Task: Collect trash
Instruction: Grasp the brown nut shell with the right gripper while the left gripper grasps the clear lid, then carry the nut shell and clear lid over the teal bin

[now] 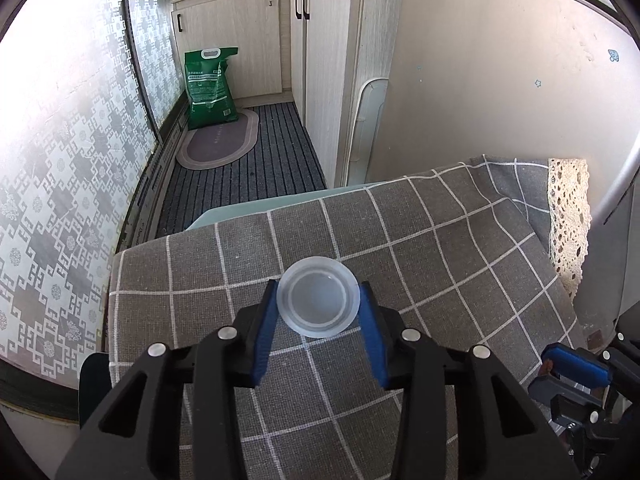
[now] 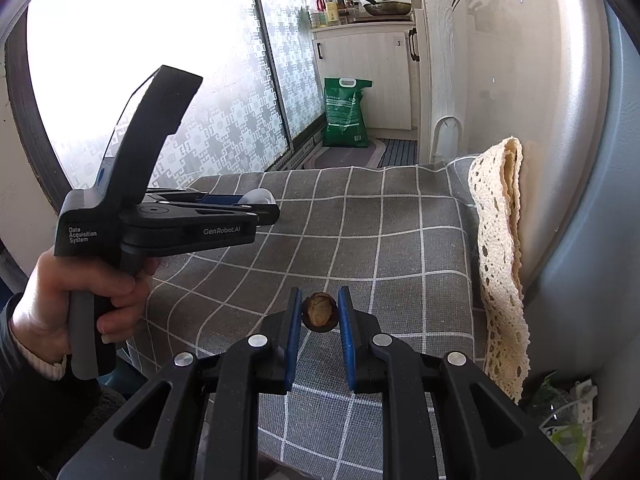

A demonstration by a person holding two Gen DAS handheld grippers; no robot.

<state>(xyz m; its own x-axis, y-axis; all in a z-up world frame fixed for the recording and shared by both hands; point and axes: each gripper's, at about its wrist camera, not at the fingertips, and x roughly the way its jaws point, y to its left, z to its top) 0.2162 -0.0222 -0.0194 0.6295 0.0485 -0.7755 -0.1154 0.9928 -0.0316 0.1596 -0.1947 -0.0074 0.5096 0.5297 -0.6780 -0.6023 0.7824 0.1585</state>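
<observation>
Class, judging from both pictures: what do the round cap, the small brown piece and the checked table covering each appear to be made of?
Round cap: probably translucent plastic, matte, smooth moulded rim; the cloth shows through faintly.
Small brown piece: likely a nutshell or dried husk, with a rough, wrinkled surface.
Checked table covering: woven fabric, matte, with visible weave and folds.

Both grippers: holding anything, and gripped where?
Left gripper: translucent plastic cap, jaws against opposite sides of its rim. Right gripper: walnut shell, pinched across its sides.
</observation>
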